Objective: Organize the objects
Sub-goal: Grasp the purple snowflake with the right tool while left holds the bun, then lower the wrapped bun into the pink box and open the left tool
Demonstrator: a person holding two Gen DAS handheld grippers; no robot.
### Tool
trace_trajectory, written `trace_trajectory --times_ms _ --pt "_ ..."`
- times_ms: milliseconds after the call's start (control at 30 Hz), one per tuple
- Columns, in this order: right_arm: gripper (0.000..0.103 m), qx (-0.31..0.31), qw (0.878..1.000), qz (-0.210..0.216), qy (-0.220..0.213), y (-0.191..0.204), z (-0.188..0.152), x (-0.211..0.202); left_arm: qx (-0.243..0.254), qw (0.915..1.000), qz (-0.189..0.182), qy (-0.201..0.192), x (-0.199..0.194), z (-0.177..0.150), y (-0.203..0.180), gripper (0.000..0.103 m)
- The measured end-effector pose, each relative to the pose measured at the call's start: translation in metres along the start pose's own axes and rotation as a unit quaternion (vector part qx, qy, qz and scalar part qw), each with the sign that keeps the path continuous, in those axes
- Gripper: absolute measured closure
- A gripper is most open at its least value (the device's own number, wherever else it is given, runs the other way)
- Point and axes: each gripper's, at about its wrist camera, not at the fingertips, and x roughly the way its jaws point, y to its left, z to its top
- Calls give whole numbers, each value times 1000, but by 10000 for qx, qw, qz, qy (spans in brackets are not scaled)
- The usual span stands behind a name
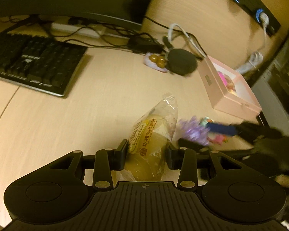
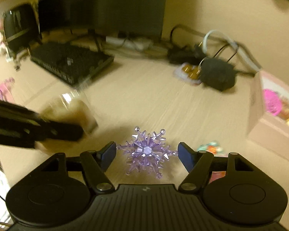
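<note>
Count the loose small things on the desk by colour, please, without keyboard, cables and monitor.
Purple: 1, crystal snowflake
Pink: 1, gift box
Yellow: 1, wrapped bread
Black: 1, fuzzy round pouch
Brown: 1, bead cluster
Total: 5

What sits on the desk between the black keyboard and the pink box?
In the right wrist view, a fuzzy black round object with gold-brown beads on a pale card beside it lies between the black keyboard and the pink box; the remaining desk is bare.

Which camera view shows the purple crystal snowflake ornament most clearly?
The right wrist view: the purple crystal snowflake ornament lies sharp and whole between the right gripper fingers. The left wrist view shows it only as a blurred purple patch beside the wrapped bread.
</note>
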Motion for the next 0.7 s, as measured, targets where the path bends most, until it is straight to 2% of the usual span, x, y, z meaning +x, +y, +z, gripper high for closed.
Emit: trace_trajectory --times_ms 167,333,533,700 --pt "32 284 9984 -355 -340 -34 -9 -52 521 9978 -389 110 4 2 -34 60" --pt "32 875 9911 -965 -284 -84 -42 -79 898 9927 -791 131 12 16 -79 60" --pt "32 1619 9765 -1391 -290 -132 -83 -105 1269 9863 -1036 -170 36 67 -144 60" --pt "32 1960 9687 -1470 -398 -157 -110 -122 1116 9864 -1151 -351 85 116 -200 60"
